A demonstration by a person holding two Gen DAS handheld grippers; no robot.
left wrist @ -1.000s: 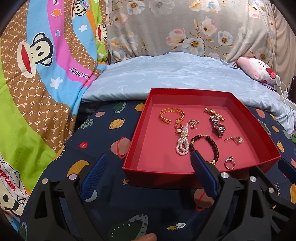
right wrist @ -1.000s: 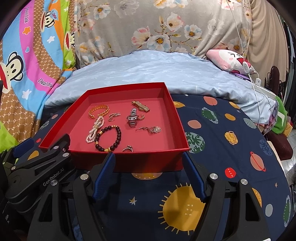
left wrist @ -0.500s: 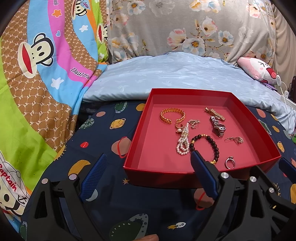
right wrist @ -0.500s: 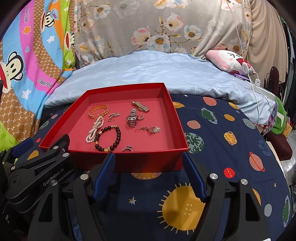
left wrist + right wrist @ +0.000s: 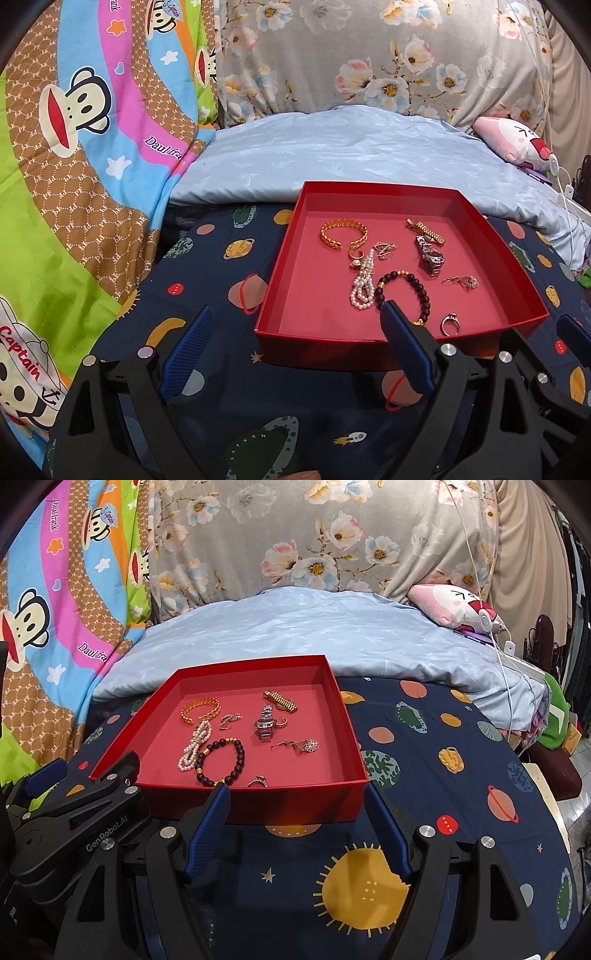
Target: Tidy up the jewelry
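A shallow red box lies on a dark planet-print sheet. Inside are a gold cuff bracelet, a pearl strand, a dark bead bracelet, a silver watch, a gold watch band, earrings and a ring. My left gripper stands open just short of the box's near-left corner. My right gripper stands open before the near wall. Neither holds anything.
A light blue pillow lies behind the box, with floral fabric beyond. A bright cartoon-monkey blanket rises on the left. A pink plush and white cables sit at the right, near the bed's edge.
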